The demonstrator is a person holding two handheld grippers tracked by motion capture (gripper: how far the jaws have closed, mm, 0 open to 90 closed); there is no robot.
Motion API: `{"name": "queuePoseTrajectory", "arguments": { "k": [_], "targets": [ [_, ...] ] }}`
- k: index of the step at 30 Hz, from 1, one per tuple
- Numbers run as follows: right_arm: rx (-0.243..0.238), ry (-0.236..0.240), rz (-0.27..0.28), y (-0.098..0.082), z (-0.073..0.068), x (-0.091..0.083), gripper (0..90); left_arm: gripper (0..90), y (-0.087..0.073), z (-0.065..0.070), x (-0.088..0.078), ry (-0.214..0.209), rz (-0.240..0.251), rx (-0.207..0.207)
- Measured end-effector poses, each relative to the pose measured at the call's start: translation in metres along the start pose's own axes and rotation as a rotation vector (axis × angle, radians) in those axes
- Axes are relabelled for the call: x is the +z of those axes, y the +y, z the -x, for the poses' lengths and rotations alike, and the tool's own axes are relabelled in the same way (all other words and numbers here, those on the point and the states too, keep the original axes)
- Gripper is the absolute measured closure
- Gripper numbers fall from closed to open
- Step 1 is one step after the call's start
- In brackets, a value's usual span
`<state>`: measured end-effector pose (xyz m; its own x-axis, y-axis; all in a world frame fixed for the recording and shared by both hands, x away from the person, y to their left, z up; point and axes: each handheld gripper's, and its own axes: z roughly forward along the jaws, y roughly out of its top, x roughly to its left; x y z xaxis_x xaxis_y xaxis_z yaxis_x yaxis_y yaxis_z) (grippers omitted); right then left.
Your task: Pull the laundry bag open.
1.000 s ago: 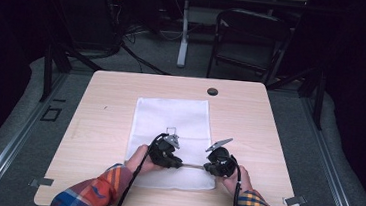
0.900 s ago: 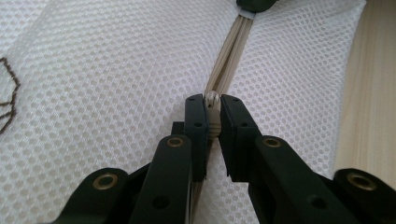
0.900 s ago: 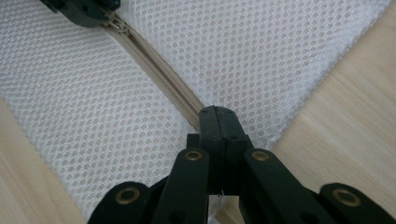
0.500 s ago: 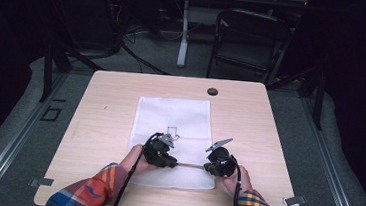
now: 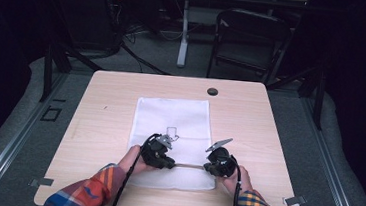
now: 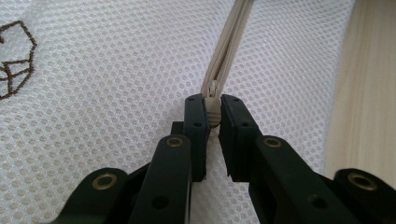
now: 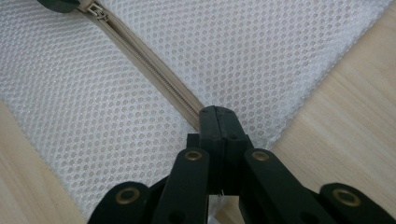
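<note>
mesh bag [image 5: 172, 119]: left tongs [image 6: 212, 116] pinch zipper pull [image 6: 213, 114]; right tongs [image 7: 218, 122] clamp zipper tape [image 7: 154, 60], end hidden.

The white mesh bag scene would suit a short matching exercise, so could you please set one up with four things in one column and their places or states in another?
Things:
1. left gripper
2. right gripper
3. white mesh bag
4. small dark disc

Places or states:
A. lies flat on the table, zipper edge toward the person
B. sits alone near the table's far edge
C. pinches the zipper pull
D. clamps the zipper tape at the bag's edge

Pairs: 1-C, 2-D, 3-A, 4-B
</note>
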<state>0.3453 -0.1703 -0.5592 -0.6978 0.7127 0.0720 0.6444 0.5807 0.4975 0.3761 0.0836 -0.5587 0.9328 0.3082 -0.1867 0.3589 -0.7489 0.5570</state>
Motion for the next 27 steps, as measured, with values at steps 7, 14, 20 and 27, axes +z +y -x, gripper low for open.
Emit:
{"name": "queuePoseTrajectory", "arguments": {
  "k": [7,14,20,27],
  "targets": [
    [0.0,-0.003,0.001,0.0,0.0,0.0,90.0,81.5,-0.002,0.0,-0.003,0.009,-0.004,0.005],
    [-0.003,-0.003,-0.003,0.0,0.001,0.0,90.0,81.5,-0.013,-0.007,-0.011,0.027,-0.006,-0.028],
    [0.002,-0.001,0.005,0.0,0.0,0.001,90.0,81.4,-0.019,-0.005,-0.014,0.026,-0.008,-0.028],
    [-0.004,0.0,-0.002,0.0,0.0,0.0,90.0,81.4,-0.019,-0.005,-0.015,0.03,-0.006,-0.032]
  ]
}}
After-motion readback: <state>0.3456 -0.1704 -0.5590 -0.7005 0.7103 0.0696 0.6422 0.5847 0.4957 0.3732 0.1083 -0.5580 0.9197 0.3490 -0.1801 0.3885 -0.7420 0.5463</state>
